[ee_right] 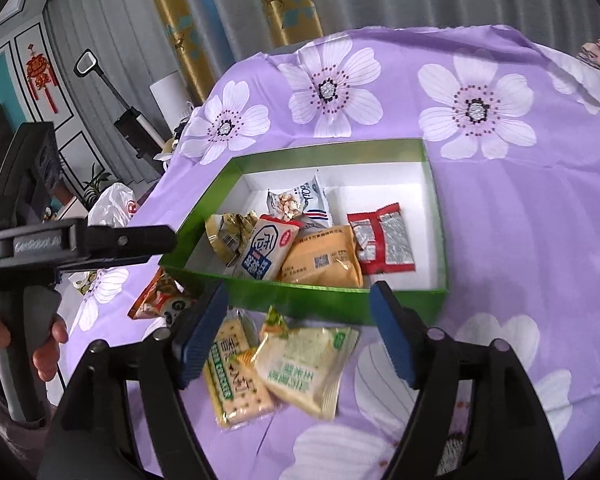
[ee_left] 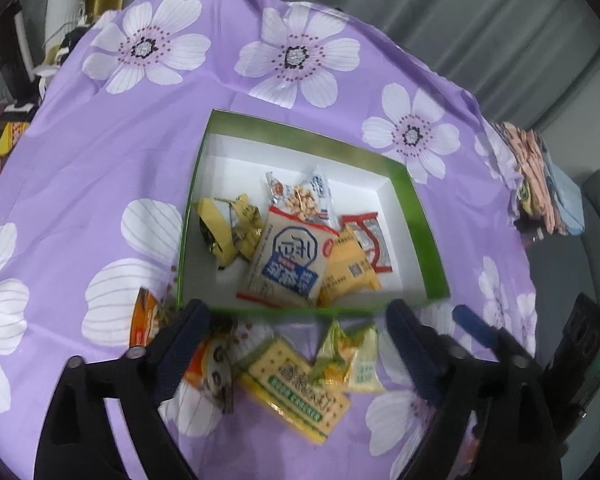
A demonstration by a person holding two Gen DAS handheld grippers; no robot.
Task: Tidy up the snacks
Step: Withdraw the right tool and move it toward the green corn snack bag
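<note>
Purple flowered tablecloth [ee_left: 100, 184] over the whole table. On it, a green box [ee_right: 324, 300] with white inside, holding five snack packets: cream packet with a blue label [ee_left: 288, 260] in the middle, orange-yellow packet [ee_right: 324, 264] touching its right side, red packet [ee_right: 384, 240] further right, gold wrappers [ee_left: 228, 228] at the left, peanut bag [ee_right: 296, 204] toward the far wall.

Outside the box, just beside its near wall, three loose packets: yellow cracker packet [ee_right: 232, 376], pale green packet [ee_right: 304, 364] partly over it, orange packet [ee_right: 160, 296] to the left.

Left gripper [ee_left: 300, 344] above these loose packets, jaws wide apart, nothing between the pads. Right gripper [ee_right: 300, 332] likewise spread wide and empty, above the cracker and pale green packets. Hand [ee_right: 28, 344] on the left gripper's handle.
</note>
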